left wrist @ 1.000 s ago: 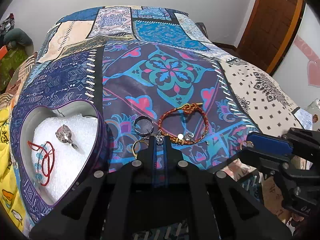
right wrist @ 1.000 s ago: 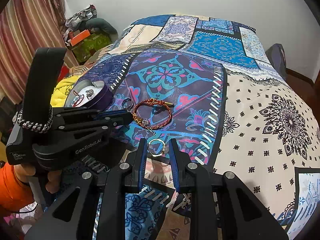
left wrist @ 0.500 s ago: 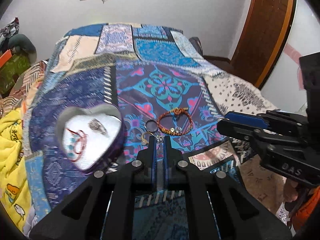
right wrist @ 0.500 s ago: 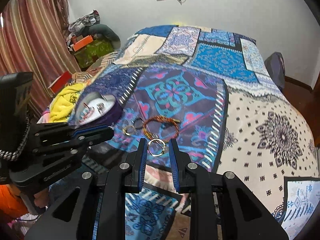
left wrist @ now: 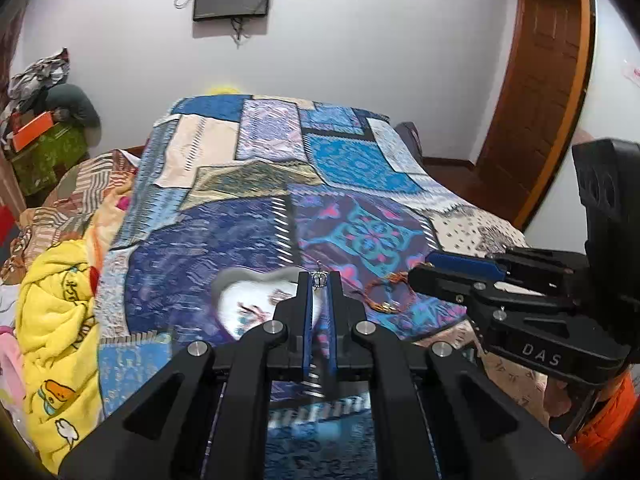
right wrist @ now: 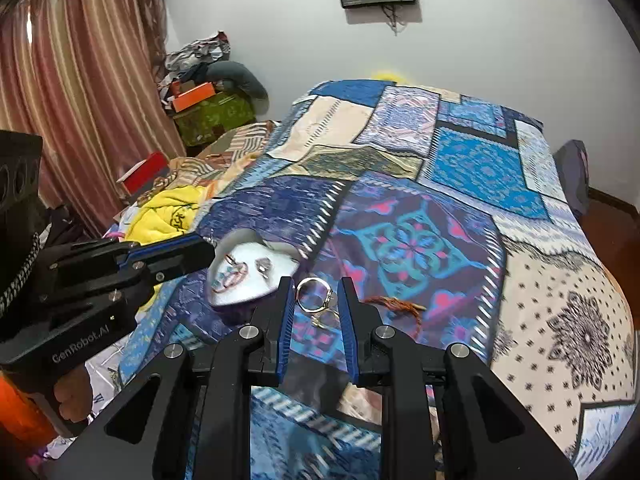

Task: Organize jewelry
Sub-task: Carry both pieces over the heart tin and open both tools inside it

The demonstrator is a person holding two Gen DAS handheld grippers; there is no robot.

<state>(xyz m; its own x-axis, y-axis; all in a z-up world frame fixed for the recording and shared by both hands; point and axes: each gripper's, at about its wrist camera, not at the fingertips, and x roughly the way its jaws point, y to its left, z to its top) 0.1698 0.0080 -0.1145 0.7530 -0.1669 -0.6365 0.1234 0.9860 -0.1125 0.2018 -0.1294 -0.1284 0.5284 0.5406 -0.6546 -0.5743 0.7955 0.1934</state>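
Two claws tilted down | left claw (left wrist: 319, 280) pinches charm (left wrist: 319, 279) | right claw (right wrist: 316, 300) grips ring (right wrist: 314, 299)

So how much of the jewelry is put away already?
Done: a red bracelet and a ring lie in the heart box. In hand: left gripper pinches a crown charm; right gripper holds a silver ring. Left: the orange bracelet on the bed.

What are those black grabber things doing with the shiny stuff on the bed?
A person is tidying jewelry with two hand-held tongs. The left tongs pinch a small silver crown-shaped ring; the right tongs grip a silver ring. Both are lifted above the patchwork bedspread. The heart-shaped box with white padding already holds some pieces, and a braided orange-red bracelet lies on the bed.
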